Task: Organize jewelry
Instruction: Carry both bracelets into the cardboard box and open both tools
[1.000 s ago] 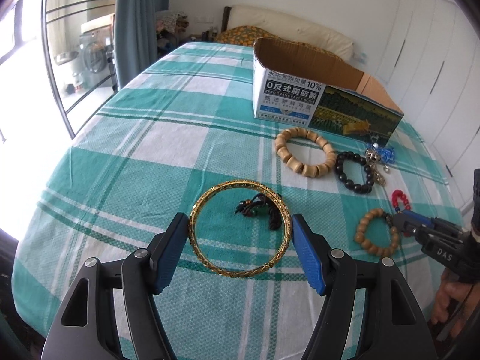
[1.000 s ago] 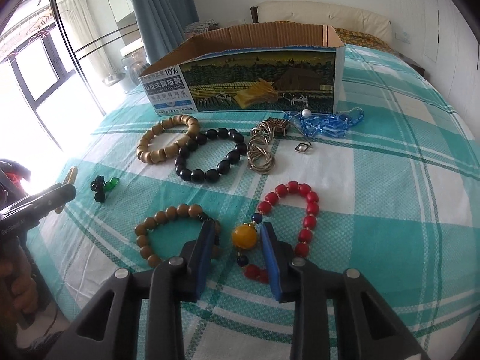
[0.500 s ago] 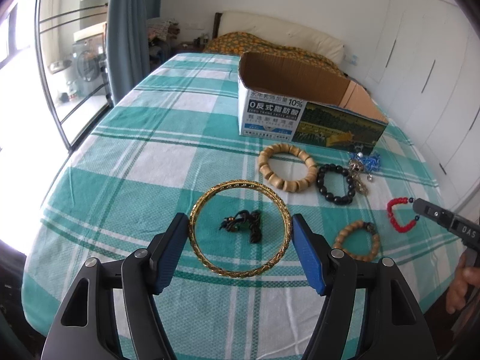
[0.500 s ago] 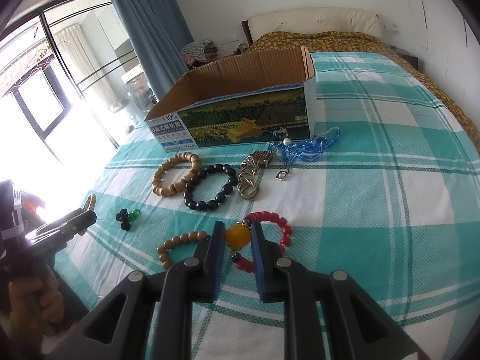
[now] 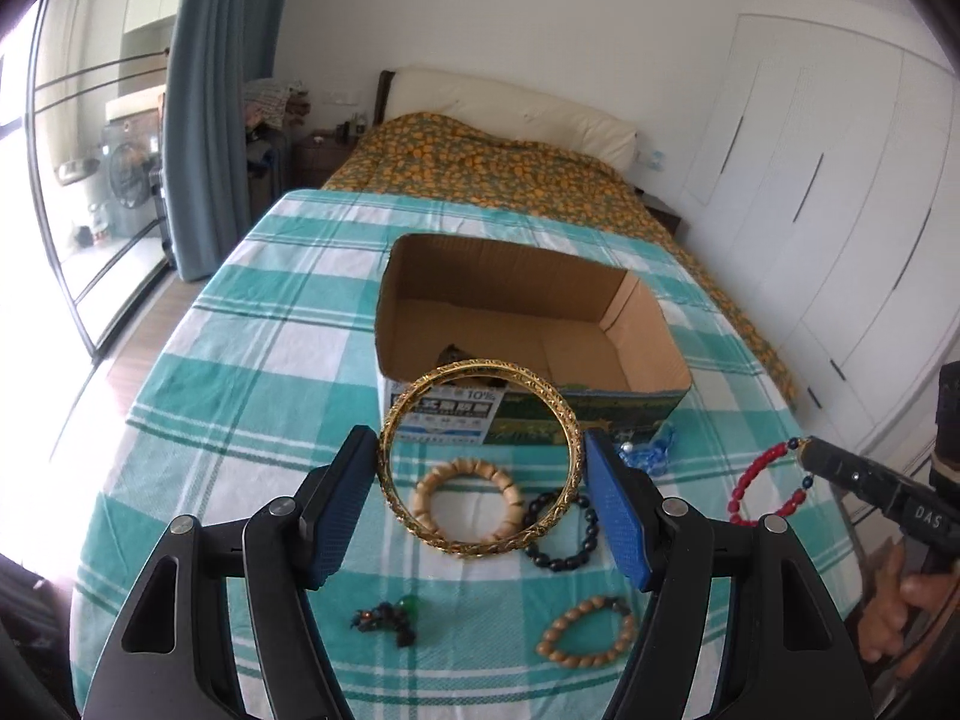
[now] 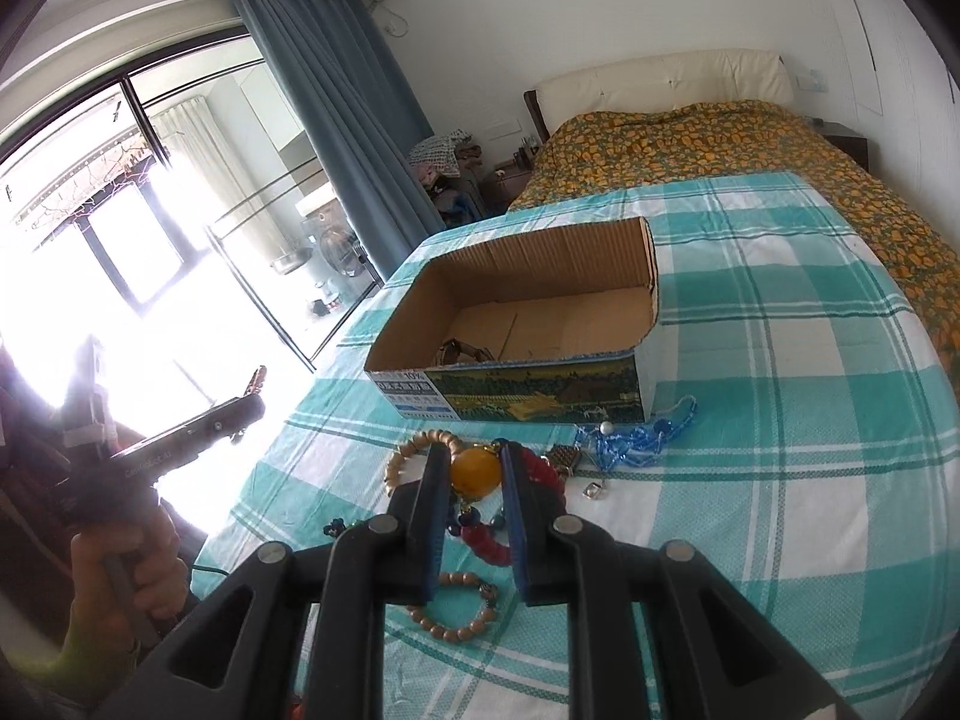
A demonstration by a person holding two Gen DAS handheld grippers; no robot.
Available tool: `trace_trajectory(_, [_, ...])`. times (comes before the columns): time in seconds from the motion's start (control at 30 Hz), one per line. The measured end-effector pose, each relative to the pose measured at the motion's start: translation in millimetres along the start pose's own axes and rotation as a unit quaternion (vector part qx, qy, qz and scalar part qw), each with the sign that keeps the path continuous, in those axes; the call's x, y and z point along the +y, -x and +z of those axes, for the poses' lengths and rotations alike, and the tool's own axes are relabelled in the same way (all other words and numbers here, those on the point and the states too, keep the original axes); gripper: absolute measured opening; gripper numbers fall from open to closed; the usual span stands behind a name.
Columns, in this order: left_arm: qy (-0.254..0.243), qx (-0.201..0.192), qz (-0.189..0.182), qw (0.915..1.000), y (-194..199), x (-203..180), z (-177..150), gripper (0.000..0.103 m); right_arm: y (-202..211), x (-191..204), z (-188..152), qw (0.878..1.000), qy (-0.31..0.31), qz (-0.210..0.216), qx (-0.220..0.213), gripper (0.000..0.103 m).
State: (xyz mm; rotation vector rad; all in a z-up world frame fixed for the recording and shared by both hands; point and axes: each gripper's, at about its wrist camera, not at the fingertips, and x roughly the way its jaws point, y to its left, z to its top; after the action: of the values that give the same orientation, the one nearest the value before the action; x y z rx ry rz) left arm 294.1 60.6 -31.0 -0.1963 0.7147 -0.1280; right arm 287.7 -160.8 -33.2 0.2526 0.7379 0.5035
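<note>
Box (image 5: 534, 324) open-topped, near-empty. Left gripper (image 5: 480, 480) jaws wide, clamping gold bangle (image 5: 393, 438); right gripper (image 6: 475, 474) jaws pinch amber bead (image 6: 475, 471), both tilted down.

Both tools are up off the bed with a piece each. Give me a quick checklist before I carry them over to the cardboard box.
1. Left tool grip on the gold bangle: ok, pads press on both sides of the ring.
2. Right tool grip on the red bead bracelet: ok, clamped on its amber bead, the rest hanging below.
3. Both pieces clear of the bedspread: ok, lifted.
4. Cardboard box open with room: ok, only one small item visible in a near corner.
5. Dangling red loop free of the pieces on the checked bedspread: cannot tell.
6. Tools apart from each other: ok.
</note>
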Motion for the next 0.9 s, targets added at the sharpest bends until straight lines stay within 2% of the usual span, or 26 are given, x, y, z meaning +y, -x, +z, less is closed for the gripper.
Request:
trace_trajectory(0.2, [-0.019,0.027,-0.016,0.9993,-49,-23,50,0.071,-17,5,60,0.999,0.033,0.003,-0.025,0.018])
trace_trajectory(0.37, [-0.032,0.065,-0.022,0.9971,-105,-38,67,0.071,-58,-12,101,1.000,0.027,-0.005,-0.016,0.018])
trace_trajectory(0.6, [-0.039,0.106,-0.005,0.9935,-171,-46,71,0.071,-133,-41,120,0.998,0.029,-0.047,0.038,0.018])
trace_trajectory(0.73, [-0.046,0.108,0.014,0.9930,-189,-50,72,0.072,-161,-52,123,0.997,0.030,-0.061,0.047,0.018])
trace_trajectory(0.77, [-0.045,0.108,0.019,0.9930,-192,-49,73,0.073,-164,-53,124,0.997,0.027,-0.063,0.045,0.020])
trace_trajectory(0.8, [-0.042,0.109,0.025,0.9928,-194,-47,73,0.079,-166,-55,125,0.997,0.023,-0.059,0.039,0.020])
trace_trajectory(0.83, [-0.038,0.109,0.030,0.9929,-195,-46,74,0.086,-164,-56,127,0.998,0.017,-0.055,0.033,0.025])
trace_trajectory(0.87, [-0.032,0.104,0.032,0.9935,-192,-44,74,0.088,-160,-56,127,0.998,0.009,-0.054,0.024,0.040])
trace_trajectory(0.9, [-0.027,0.099,0.032,0.9942,-187,-41,74,0.090,-153,-57,127,0.998,0.002,-0.054,0.012,0.045])
